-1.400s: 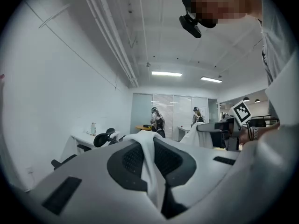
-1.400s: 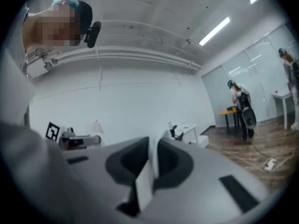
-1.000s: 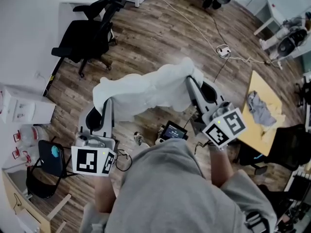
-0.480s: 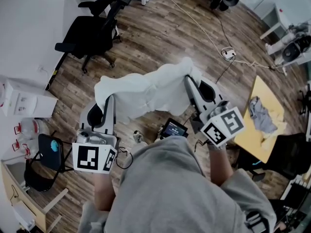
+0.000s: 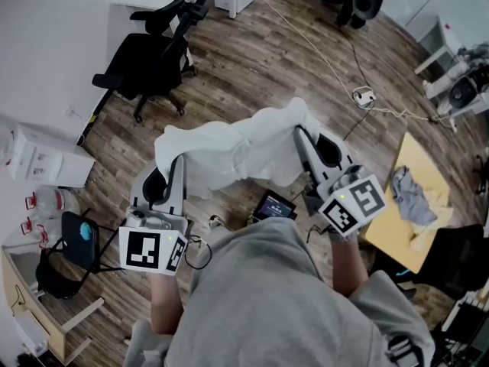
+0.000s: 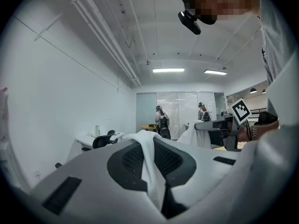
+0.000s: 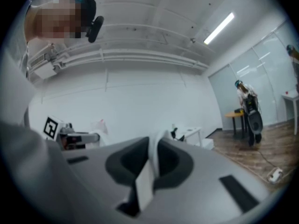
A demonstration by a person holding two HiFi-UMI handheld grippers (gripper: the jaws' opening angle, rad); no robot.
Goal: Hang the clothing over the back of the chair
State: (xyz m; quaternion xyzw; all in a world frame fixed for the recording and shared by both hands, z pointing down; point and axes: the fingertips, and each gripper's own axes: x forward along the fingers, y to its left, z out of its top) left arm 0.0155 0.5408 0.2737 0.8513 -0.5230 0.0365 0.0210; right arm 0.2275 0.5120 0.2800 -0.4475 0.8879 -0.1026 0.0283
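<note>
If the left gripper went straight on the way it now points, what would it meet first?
Probably nothing near: the left gripper, fingers shut on the white cloth garment, aims past the black office chair, which sits left of its line, toward the far glass wall. Depth is unclear.

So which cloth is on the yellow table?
The small crumpled grey cloth lies there; the big white clothing is held up in the air.

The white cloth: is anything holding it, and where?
The left gripper pinches the cloth at its left end, the right gripper at its right end.
</note>
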